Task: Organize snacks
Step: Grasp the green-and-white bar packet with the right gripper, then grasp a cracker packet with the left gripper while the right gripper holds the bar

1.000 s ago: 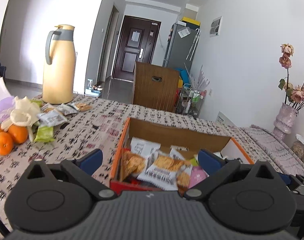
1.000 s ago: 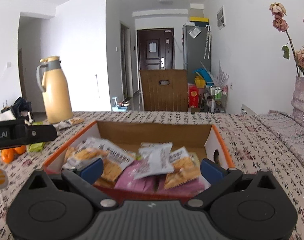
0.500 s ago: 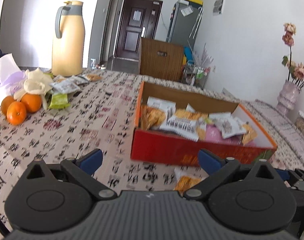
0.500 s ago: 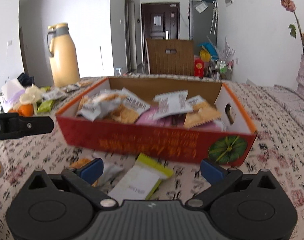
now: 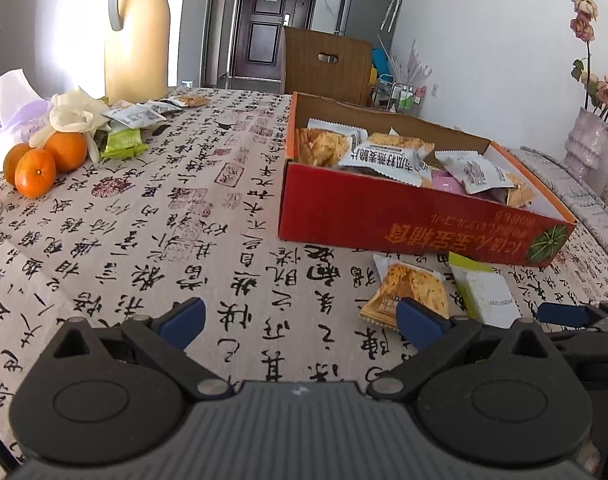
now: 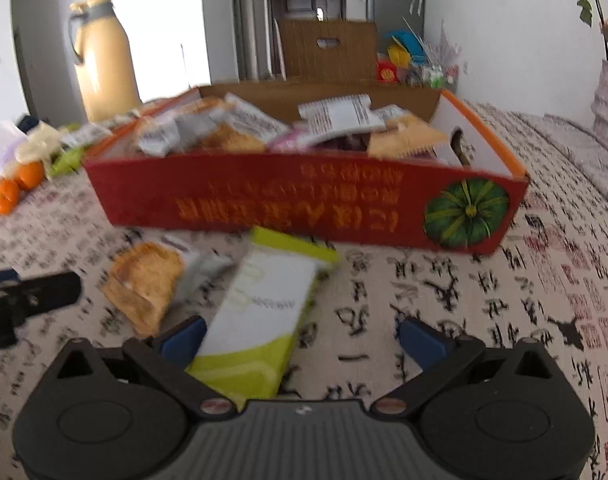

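A red cardboard box (image 5: pixel 408 216) (image 6: pixel 304 208) full of snack packets stands on the patterned tablecloth. In front of it lie an orange cracker packet (image 5: pixel 408 292) (image 6: pixel 143 284) and a white-and-green packet (image 5: pixel 486 294) (image 6: pixel 263 312). My left gripper (image 5: pixel 299 320) is open above bare cloth, its right finger just over the cracker packet's near edge. My right gripper (image 6: pixel 301 338) is open low over the table; the white-and-green packet's near end lies between its fingers, close to the left one. More packets (image 5: pixel 135 116) lie by the thermos.
A tall yellow thermos (image 5: pixel 137 32) stands at the far left. Several oranges (image 5: pixel 43 160) and a white glove lie at the left edge. A vase of flowers (image 5: pixel 588 140) is at the right. A brown chair back (image 5: pixel 328 66) is behind the table.
Both grippers have pulled back from over the box and dropped toward the table, so the two packets in front of the box have come into view.
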{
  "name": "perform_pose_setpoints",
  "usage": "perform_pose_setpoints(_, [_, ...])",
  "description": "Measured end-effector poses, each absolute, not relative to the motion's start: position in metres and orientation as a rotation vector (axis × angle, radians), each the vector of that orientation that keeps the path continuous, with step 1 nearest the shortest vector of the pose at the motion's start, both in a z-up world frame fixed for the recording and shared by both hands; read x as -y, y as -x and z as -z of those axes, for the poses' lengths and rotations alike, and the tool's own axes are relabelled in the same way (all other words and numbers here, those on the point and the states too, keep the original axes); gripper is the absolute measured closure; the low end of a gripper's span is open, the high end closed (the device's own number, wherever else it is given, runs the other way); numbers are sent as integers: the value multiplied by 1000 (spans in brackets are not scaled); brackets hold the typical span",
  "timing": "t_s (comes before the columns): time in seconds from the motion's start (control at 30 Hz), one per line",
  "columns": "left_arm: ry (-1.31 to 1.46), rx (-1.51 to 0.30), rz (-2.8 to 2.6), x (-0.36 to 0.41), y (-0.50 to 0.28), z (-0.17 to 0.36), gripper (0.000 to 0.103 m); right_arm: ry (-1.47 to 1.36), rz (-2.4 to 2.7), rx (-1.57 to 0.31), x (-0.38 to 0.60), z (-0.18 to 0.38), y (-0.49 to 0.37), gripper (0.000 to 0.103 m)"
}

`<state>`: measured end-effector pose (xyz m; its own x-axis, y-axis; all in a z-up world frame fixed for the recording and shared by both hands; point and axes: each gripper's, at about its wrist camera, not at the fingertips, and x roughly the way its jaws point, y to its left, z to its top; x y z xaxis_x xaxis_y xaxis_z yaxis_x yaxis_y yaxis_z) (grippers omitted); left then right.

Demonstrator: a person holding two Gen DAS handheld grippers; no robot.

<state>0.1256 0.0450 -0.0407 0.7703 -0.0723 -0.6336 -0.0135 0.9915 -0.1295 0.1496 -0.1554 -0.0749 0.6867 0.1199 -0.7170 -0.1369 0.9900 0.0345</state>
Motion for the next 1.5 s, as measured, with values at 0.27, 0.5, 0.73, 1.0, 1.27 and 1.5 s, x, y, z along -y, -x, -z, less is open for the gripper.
perform_pose_setpoints(0.27, [154, -709, 34, -48, -129, 46, 0, 12, -125, -778, 158, 78, -143, 0])
perform_pose_setpoints(0.5, [160, -714, 31, -49, -129, 47, 0, 10, -131, -783, 159, 76, -143, 3])
perform_pose_setpoints(0.73, [166, -715, 26, -50, -130, 48, 0, 24, -189, -748, 155, 68, -134, 56])
perform_pose_setpoints(1.0, [144, -709, 14, -45, -129, 44, 0, 20, -208, -736, 158, 64, -129, 66])
perform_pose_setpoints(1.27, [106, -710, 75, -18, -132, 32, 0, -14, -175, -678, 181, 54, -119, 66])
perform_pose_setpoints(1.5, [32, -753, 86, 17, -145, 33, 0, -47, -134, -654, 205, 51, -112, 66])
